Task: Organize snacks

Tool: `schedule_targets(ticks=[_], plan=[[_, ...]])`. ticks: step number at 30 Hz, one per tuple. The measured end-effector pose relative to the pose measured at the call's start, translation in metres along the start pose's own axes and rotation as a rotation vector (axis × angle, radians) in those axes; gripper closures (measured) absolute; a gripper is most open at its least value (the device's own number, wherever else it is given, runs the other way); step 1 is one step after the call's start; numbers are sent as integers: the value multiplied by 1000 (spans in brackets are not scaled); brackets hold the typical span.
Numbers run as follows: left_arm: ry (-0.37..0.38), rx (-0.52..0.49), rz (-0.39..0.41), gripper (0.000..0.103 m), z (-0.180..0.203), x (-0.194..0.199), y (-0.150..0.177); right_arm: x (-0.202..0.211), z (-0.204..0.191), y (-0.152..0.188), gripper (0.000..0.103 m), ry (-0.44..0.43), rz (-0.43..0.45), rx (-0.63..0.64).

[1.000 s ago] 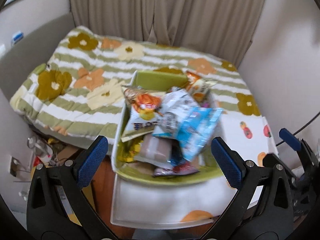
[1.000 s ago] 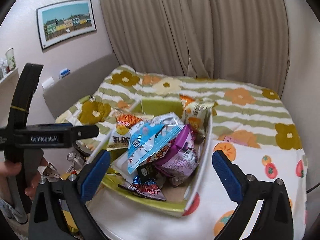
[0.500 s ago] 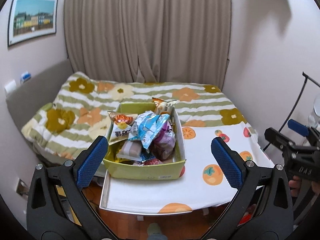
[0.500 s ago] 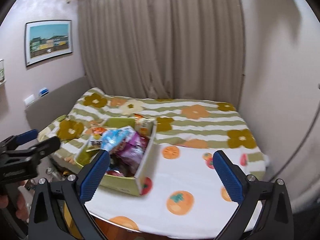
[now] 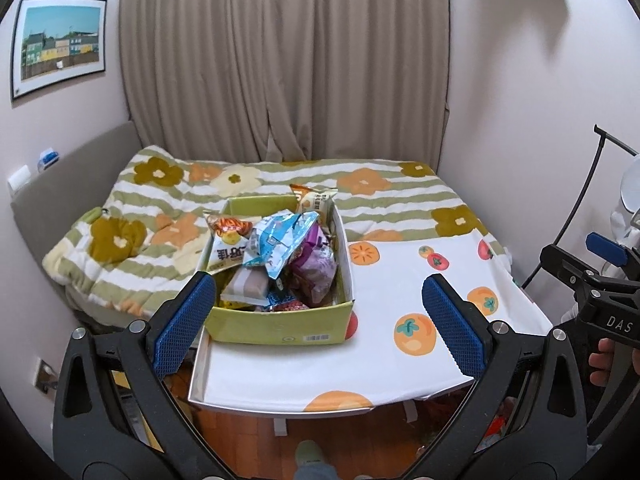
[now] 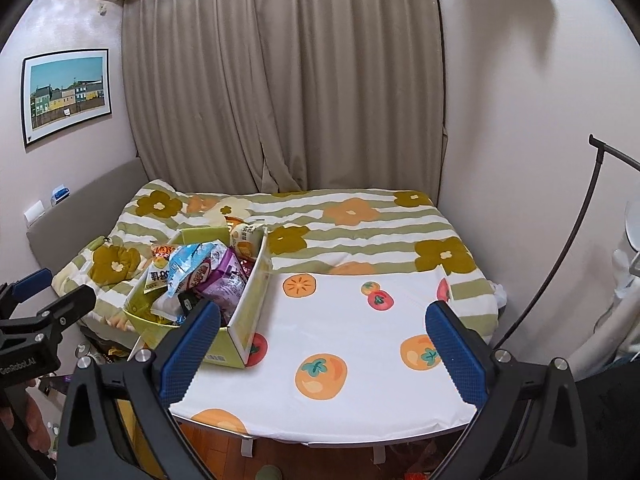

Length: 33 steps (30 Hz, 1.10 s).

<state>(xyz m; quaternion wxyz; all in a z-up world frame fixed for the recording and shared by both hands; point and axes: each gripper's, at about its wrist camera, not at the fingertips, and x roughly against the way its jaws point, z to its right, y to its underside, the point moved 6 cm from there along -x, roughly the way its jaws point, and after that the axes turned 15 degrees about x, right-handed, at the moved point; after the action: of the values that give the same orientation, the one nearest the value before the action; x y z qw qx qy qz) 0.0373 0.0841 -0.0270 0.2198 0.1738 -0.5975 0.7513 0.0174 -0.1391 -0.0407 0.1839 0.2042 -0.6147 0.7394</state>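
Note:
A yellow-green cardboard box stands on the left part of a small table covered by a white fruit-print cloth. Snack bags fill it: a light blue bag, a purple bag, an orange-and-white bag and a yellow bag at the far end. My left gripper hangs open well in front of the box, holding nothing. My right gripper is open over the table's near edge, right of the box, holding nothing.
Behind the table lies a bed with a green-striped flower quilt. Beige curtains hang at the back, a framed picture on the left wall. Wooden floor and clutter show below the table. A black stand leans at the right.
Both grippers have pulled back and up from close above the box, so the whole table and bed now show. Both stay open. The snacks have not moved.

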Motion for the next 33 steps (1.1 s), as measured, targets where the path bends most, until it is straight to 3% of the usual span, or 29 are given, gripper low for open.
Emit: schedule_targets(ticks=[33], plan=[[4, 4, -41, 0, 0, -16, 1, -10, 1, 7, 1, 18, -42, -4]])
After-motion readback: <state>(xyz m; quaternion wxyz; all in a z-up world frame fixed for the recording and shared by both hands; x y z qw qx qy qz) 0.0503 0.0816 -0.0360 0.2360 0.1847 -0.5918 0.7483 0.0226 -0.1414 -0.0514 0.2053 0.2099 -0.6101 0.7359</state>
